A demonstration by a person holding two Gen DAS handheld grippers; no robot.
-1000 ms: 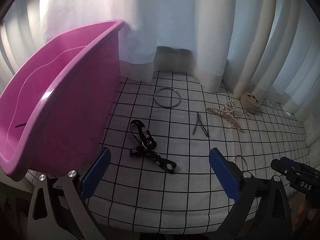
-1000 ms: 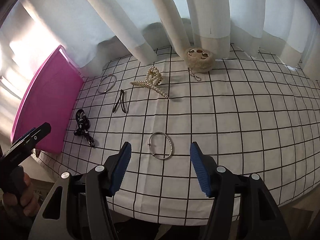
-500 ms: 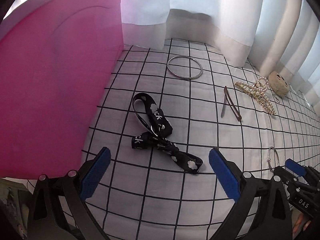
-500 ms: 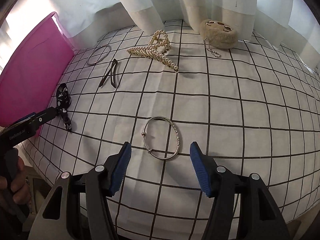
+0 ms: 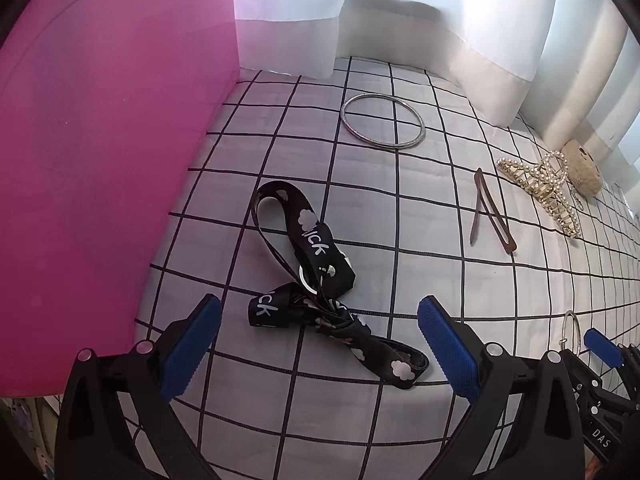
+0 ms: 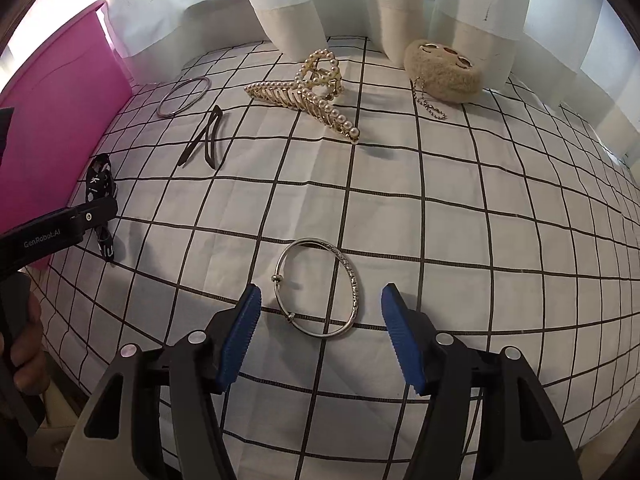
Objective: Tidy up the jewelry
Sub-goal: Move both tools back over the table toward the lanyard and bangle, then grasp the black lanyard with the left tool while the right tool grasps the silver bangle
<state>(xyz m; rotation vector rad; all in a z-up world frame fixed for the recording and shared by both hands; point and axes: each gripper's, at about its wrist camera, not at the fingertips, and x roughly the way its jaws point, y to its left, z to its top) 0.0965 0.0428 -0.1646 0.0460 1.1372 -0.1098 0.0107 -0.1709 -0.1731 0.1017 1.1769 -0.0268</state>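
Note:
My left gripper (image 5: 319, 308) hangs open just over a black strap with white clouds (image 5: 308, 236), whose knotted middle lies between the blue pads without touching them. In the right wrist view my right gripper (image 6: 320, 300) is low over a silver bracelet with a clasp (image 6: 351, 278). Its jaws are opening; the bracelet lies on the cloth between the tips, untouched. A pink bin (image 5: 100, 140) stands at the left, close beside the strap.
On the checked cloth (image 6: 480, 220) farther back lie a plain silver bangle (image 6: 184, 98), a dark hair clip (image 6: 206, 140), a pearl claw clip (image 6: 308, 92) and a fuzzy beige keychain (image 6: 442, 70). White curtains close the back. The cloth's front edge is near both grippers.
Both grippers have come down and tipped towards the cloth. The strap now sits between the left pads and the bracelet between the right tips, both larger in view.

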